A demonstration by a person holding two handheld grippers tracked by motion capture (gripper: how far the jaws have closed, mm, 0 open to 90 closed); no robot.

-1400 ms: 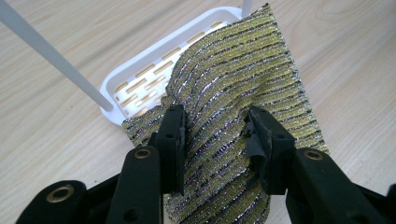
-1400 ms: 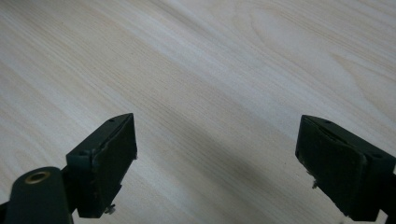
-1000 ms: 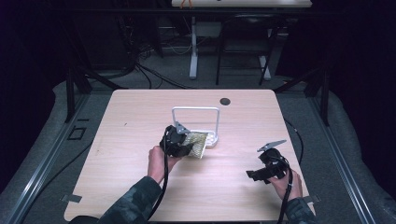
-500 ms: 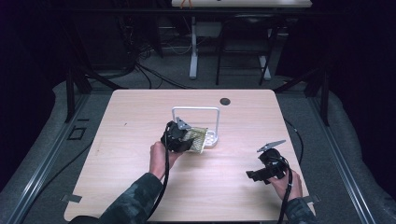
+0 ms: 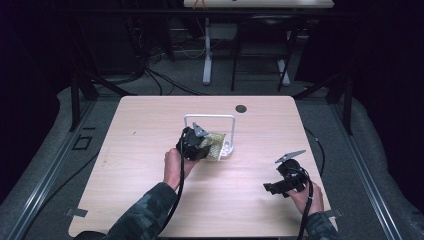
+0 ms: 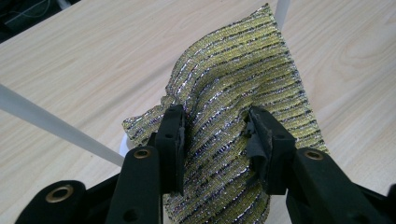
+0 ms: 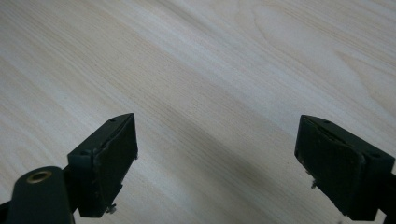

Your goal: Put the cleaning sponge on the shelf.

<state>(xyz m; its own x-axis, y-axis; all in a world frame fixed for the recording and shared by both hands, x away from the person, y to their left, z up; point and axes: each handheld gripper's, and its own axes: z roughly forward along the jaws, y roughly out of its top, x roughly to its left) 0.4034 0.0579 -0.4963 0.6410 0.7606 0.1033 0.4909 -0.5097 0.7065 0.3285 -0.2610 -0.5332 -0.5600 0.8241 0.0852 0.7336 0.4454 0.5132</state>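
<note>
Desk: Scouring pad (image 6: 243, 93), gold-and-silver striped, where is it?

Photographer: Clamped in the left tongs (image 5: 200, 145), held over the tabletop (image 5: 140, 130) against the white wire rack (image 5: 210, 120) at centre.

Desk: And at right?

Photographer: The right tongs (image 7: 217, 161) hang with jaws wide apart, holding nothing, near the tabletop's front edge.

Desk: Advice for the step?

Photographer: Judging by the rack, keep the grip firm, the pad level, and clear the rail before letting go.

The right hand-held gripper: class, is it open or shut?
Open. The right hand-held gripper has its jaws spread wide apart, with bare wooden table between them and nothing held.
</note>
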